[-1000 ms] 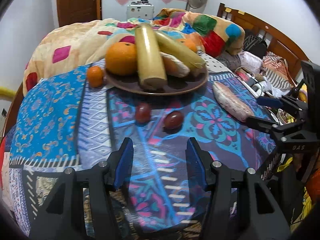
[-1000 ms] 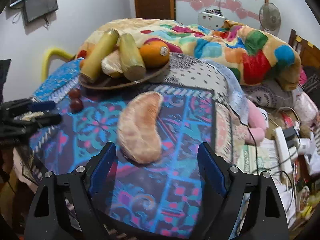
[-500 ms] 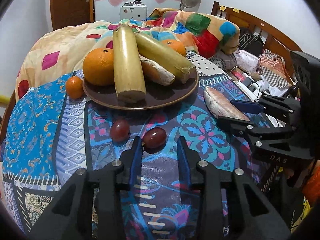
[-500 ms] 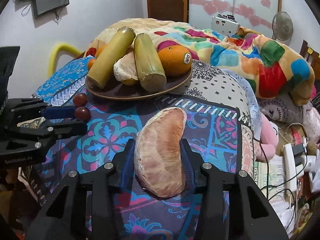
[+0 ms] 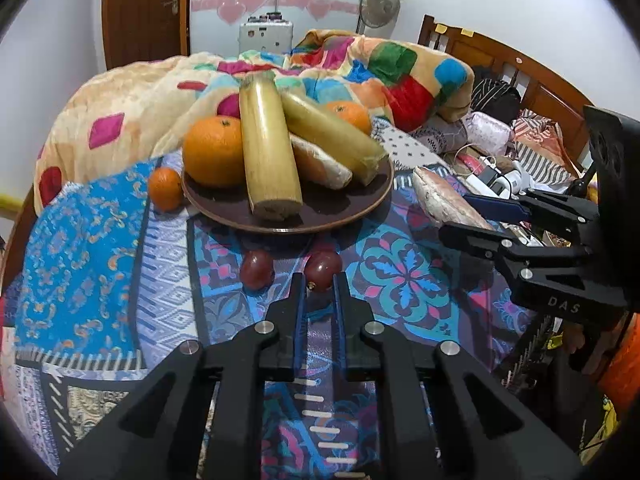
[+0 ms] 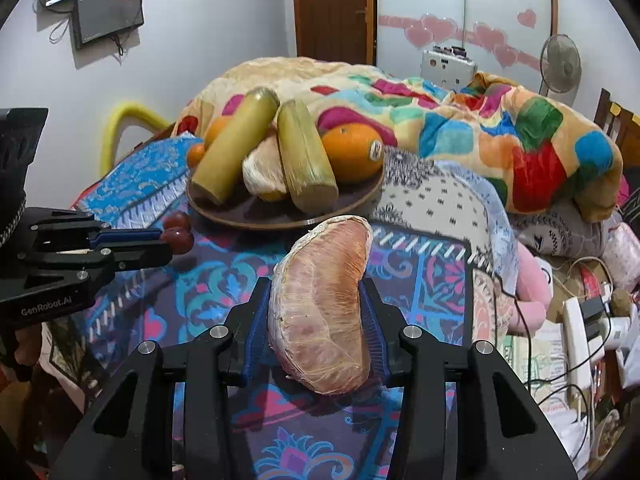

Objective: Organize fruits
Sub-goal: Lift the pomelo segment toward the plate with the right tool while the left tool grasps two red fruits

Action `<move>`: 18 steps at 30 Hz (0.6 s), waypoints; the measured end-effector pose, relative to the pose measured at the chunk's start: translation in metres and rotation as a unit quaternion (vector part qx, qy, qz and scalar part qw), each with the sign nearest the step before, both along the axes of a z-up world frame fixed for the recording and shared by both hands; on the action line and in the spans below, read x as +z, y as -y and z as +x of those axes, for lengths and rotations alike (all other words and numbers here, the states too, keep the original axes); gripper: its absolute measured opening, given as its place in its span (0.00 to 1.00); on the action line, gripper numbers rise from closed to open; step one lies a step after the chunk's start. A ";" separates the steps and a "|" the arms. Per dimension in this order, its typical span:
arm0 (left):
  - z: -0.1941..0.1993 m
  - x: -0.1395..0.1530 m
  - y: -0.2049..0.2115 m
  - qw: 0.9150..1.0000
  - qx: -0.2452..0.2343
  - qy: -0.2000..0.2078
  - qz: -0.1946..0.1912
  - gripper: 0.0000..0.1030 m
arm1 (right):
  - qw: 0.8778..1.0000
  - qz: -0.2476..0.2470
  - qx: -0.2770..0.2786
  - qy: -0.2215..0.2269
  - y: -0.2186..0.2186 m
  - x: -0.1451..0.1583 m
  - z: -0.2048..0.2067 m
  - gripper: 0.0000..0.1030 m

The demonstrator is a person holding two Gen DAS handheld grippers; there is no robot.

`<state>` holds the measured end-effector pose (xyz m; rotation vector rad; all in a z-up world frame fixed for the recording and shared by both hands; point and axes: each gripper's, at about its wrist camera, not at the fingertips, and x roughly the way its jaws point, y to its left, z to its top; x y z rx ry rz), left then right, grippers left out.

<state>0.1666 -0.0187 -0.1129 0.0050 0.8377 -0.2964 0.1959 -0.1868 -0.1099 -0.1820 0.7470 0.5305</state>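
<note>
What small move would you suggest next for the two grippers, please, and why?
Probably lift both straight up, then carry toward the plate. The left gripper fingers have just closed on a dark red fruit, and the right gripper pinches the pomelo segment; both fruits rest on the patterned cloth.

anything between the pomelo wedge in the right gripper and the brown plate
Nothing visible. The right gripper is shut on the pomelo wedge, and only bare patterned cloth separates it from the near rim of the brown plate.
</note>
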 end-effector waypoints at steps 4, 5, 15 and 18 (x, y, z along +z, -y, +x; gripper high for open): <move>-0.006 0.015 -0.005 1.000 0.004 0.021 0.007 0.11 | 1.000 0.009 0.001 0.013 -0.003 0.013 0.000 0.39; -0.007 0.018 -0.006 1.000 0.005 0.025 0.007 0.11 | 1.000 0.010 0.002 0.017 -0.004 0.016 0.001 0.39; 0.010 0.036 -0.037 0.998 0.035 0.047 0.006 0.08 | 0.998 0.019 0.018 0.053 -0.025 0.038 0.015 0.39; 0.017 0.035 -0.045 0.998 0.039 0.041 -0.005 0.08 | 0.998 0.025 0.022 0.054 -0.028 0.038 0.019 0.39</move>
